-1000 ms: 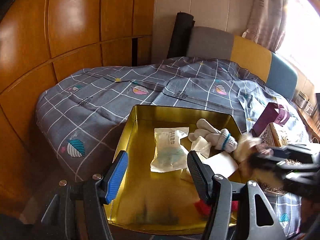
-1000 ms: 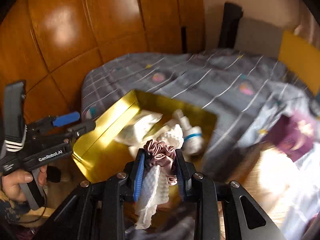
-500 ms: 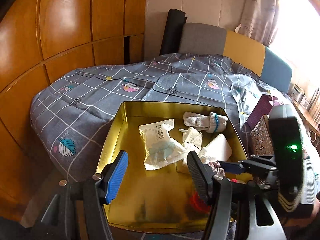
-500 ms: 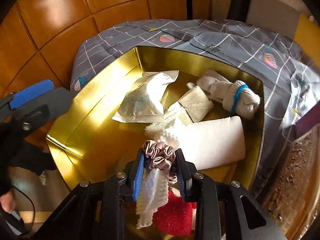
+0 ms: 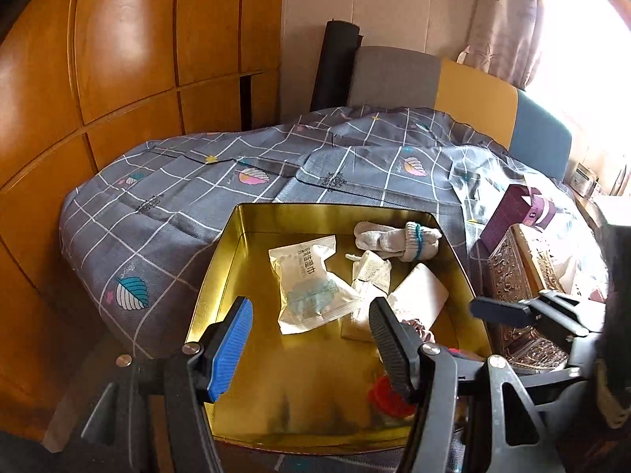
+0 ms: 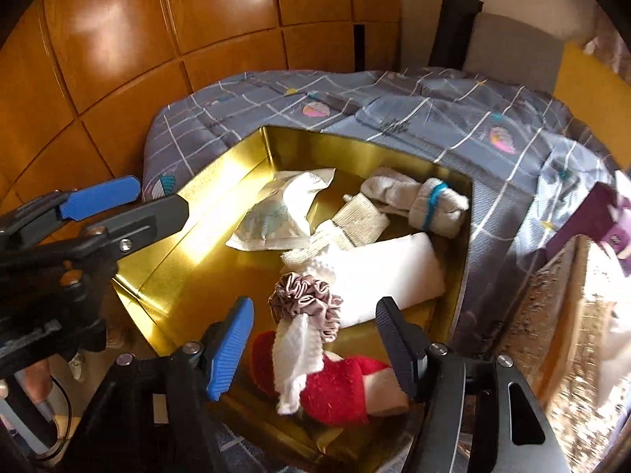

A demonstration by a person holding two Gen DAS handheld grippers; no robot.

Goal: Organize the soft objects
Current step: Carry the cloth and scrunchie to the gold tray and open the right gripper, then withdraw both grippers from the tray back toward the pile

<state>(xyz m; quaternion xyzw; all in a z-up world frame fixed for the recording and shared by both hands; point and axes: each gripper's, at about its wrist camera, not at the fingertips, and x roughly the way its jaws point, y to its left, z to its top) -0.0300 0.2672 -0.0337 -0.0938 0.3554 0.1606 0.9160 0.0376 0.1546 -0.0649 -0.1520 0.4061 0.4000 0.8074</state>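
A gold tin box (image 5: 221,272) (image 6: 221,181) sits on the bed and holds soft items. In it lie a white packet (image 5: 307,283) (image 6: 276,213), rolled white socks (image 5: 402,236) (image 6: 426,197), a white pad (image 6: 386,272), a mauve scrunchie (image 6: 307,299) with a white waffle cloth (image 6: 294,358), and a red plush piece (image 6: 335,386). My right gripper (image 6: 311,339) is open just above the scrunchie and cloth, which lie free between its fingers. My left gripper (image 5: 311,339) is open and empty over the box's near part.
A grey checked quilt (image 5: 197,197) covers the bed. Orange wooden panels (image 5: 98,79) stand to the left. A purple carton (image 5: 516,213) and an ornate patterned box (image 5: 520,291) lie to the right of the tin.
My right gripper has opened and let go of the scrunchie and waffle cloth, which now rest in the tin. The left gripper stays open, hardly moved.
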